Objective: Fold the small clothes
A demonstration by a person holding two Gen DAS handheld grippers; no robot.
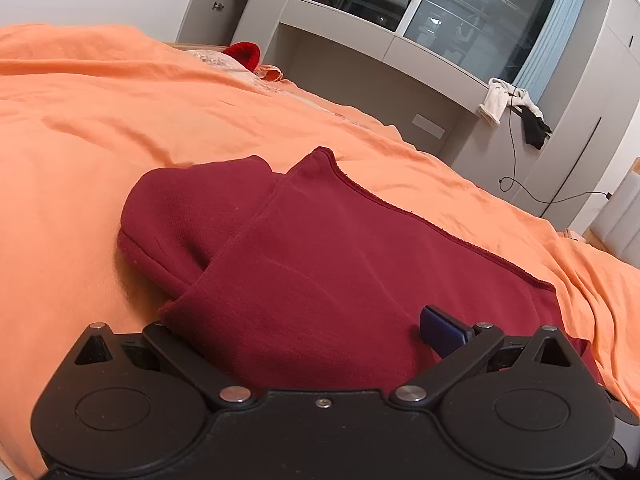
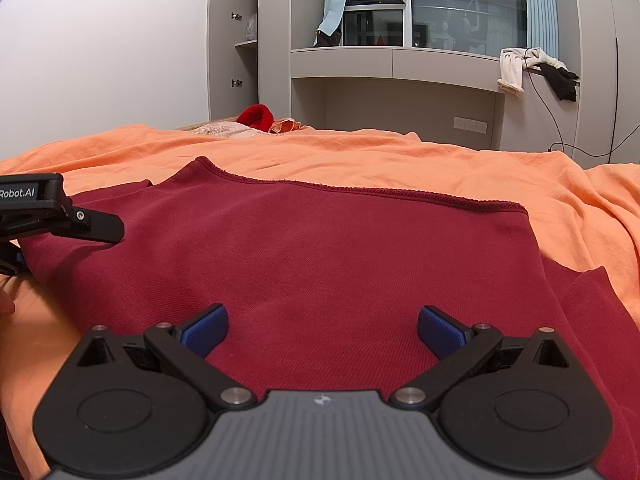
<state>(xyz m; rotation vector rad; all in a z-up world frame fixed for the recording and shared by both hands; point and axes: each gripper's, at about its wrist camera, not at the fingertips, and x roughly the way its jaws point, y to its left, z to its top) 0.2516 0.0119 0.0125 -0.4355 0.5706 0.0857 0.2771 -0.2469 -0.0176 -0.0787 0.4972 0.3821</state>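
Your right gripper (image 2: 322,330) sits low over the near part of the dark red garment (image 2: 320,248), its 2 blue pads spread wide with cloth between and under them but nothing pinched. Your left gripper (image 1: 304,332) is at the garment's left edge, also spread wide; its left pad is hidden under a raised fold, so it looks nearer to a grab. Beyond both, the garment's long hem (image 2: 360,194) runs left to right across the orange bedspread (image 2: 400,156).

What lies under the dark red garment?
The orange bedsheet shows all around the dark red garment, so it lies underneath. Anything else beneath is covered.
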